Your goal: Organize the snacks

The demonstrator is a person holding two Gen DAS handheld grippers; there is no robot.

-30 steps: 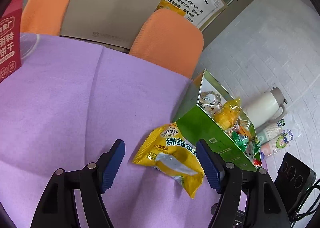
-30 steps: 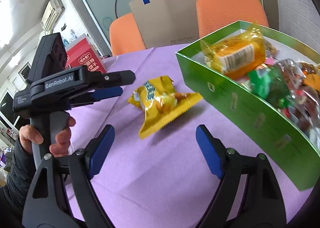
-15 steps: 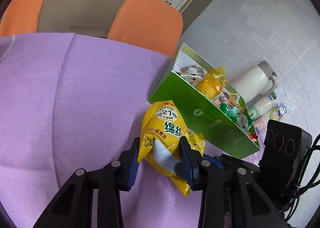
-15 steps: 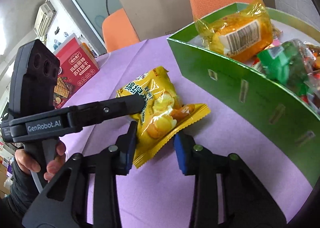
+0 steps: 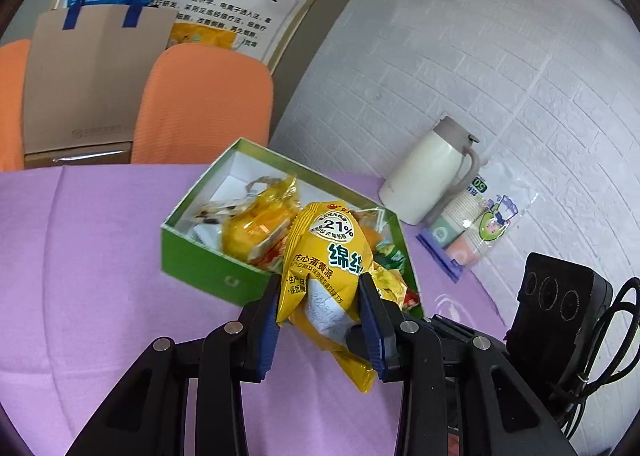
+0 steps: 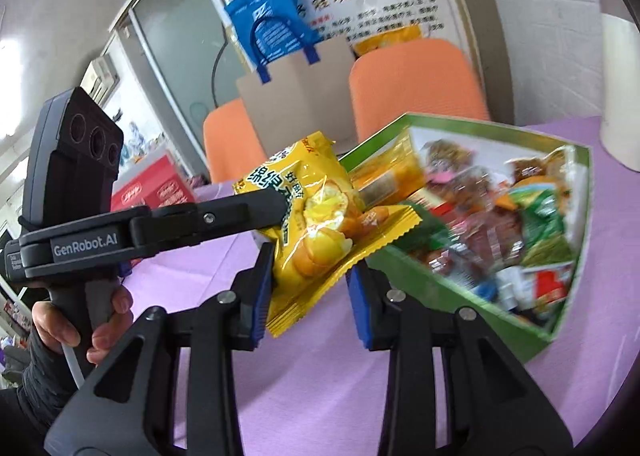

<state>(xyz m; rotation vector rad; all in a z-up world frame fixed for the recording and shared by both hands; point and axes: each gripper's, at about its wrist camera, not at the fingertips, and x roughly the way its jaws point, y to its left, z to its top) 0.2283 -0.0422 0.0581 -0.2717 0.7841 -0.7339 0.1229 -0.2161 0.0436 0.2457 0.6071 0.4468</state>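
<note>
Lifted off the purple tabletop since a second ago: yellow snack bag, now just short of the green box. Left gripper clamps it; right gripper fingers straddle its lower end, contact unclear.

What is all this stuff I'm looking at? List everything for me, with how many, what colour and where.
Snack packet: one, yellow, pinched by both grippers in front of the box.
Box: one, green, on the table, full of mixed snacks.
Tablecloth: one, purple, over the table.
Chairs: two, orange, behind the table.
Paper bag: one, brown with blue handles, between the chairs.
Jug: one, cream, by the wall.
Paper cups: one wrapped stack, beside the jug.
Red carton: one, far left.
Left gripper: black, blue pads, shut on the packet.
Right gripper: same, shut on the packet.
Hand: one, holding the left gripper's handle.
</note>
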